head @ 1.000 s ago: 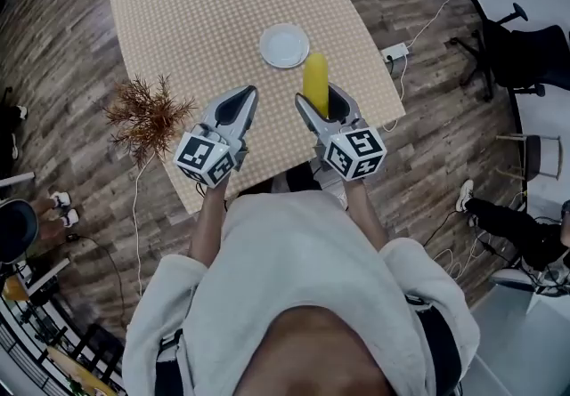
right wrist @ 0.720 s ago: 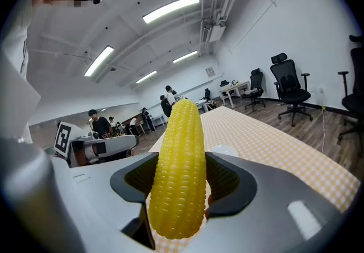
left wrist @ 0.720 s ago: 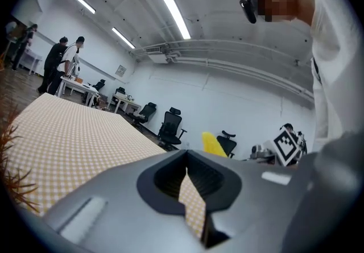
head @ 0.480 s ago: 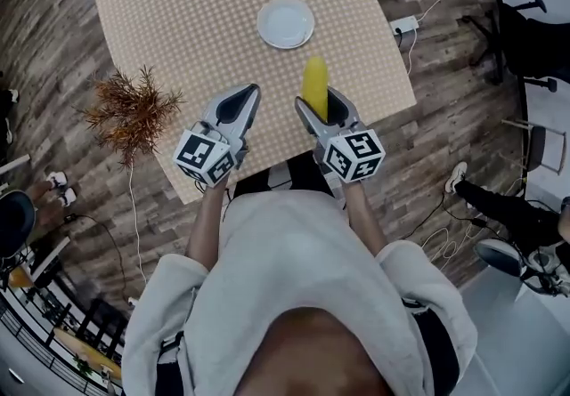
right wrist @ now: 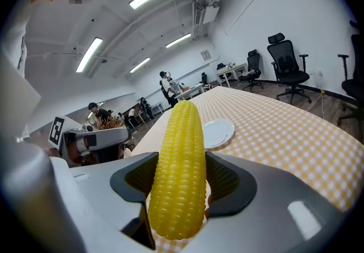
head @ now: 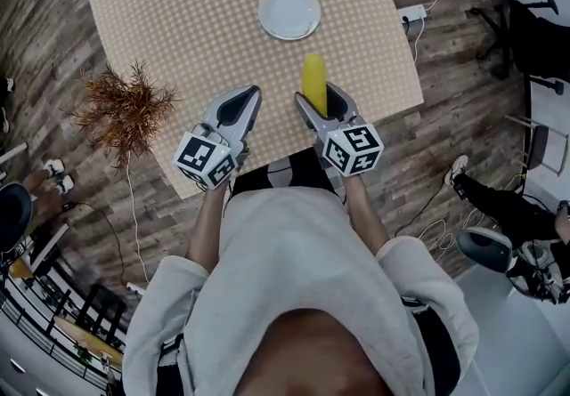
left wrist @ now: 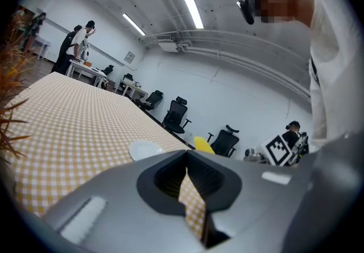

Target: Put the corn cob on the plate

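Checkered bench (head: 160, 20) holds the plate (head: 289, 12) nearer its right edge. The right claw (head: 319, 101), clamped on the corn cob (head: 313, 78), should advance level. The left claw (head: 239, 108) is together, empty.

One corn cob (head: 313, 83). One white plate (head: 289, 12). One table (head: 178, 12), checked tan and white. Two grippers, a left gripper (head: 239, 108) and a right gripper (head: 322, 106), with one marker cube (head: 207, 158) on each, two cubes in all. One dried brown plant (head: 120, 109) off the table's left edge. One white power strip (head: 412, 13) on the floor (head: 53, 29) past the table's right edge. At least three black office chairs (left wrist: 176, 115) in the left gripper view.
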Available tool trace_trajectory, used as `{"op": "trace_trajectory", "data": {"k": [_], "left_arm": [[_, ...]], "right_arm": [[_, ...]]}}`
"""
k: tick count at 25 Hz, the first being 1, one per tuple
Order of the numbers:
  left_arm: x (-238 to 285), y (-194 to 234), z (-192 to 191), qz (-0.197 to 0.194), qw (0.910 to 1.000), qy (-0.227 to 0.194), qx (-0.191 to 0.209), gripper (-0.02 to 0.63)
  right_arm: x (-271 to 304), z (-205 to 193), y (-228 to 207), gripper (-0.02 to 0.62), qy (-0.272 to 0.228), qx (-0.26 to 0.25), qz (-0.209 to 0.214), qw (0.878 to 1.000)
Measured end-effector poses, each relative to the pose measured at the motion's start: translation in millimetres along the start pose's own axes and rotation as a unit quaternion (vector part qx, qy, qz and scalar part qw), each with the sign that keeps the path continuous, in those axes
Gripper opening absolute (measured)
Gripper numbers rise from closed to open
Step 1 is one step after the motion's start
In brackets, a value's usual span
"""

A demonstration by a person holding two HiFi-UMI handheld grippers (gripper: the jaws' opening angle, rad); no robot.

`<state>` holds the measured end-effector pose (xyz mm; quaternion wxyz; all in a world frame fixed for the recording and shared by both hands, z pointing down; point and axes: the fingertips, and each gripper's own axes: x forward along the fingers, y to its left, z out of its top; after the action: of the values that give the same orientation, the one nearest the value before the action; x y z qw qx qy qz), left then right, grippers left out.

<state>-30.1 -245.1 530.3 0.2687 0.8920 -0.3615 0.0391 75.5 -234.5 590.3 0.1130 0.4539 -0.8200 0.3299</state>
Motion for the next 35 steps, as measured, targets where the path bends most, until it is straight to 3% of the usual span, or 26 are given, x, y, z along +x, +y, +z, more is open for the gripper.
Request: {"op": "trace_trajectory", "data": {"k": [28, 32, 35], "left_arm": [[-5.0, 36.9, -12.5, 0.040, 0.9983, 0.007, -0.041, 0.008], [-6.2, 40.0, -11.5, 0.043, 0.9980, 0.005, -0.045, 0.008], [-6.9, 41.7, -12.2, 0.045, 0.9979, 0.004, -0.046, 0.008]], "right_arm": [[148.7, 61.4, -78.0, 0.262, 0.028, -0.059, -0.012, 0.998], [158.9, 66.0, -79.8, 0.262, 0.049, -0.108, -0.013, 0.993], [164.9, 65.2, -80.4, 0.262, 0.075, -0.176, -0.017, 0.981]]}}
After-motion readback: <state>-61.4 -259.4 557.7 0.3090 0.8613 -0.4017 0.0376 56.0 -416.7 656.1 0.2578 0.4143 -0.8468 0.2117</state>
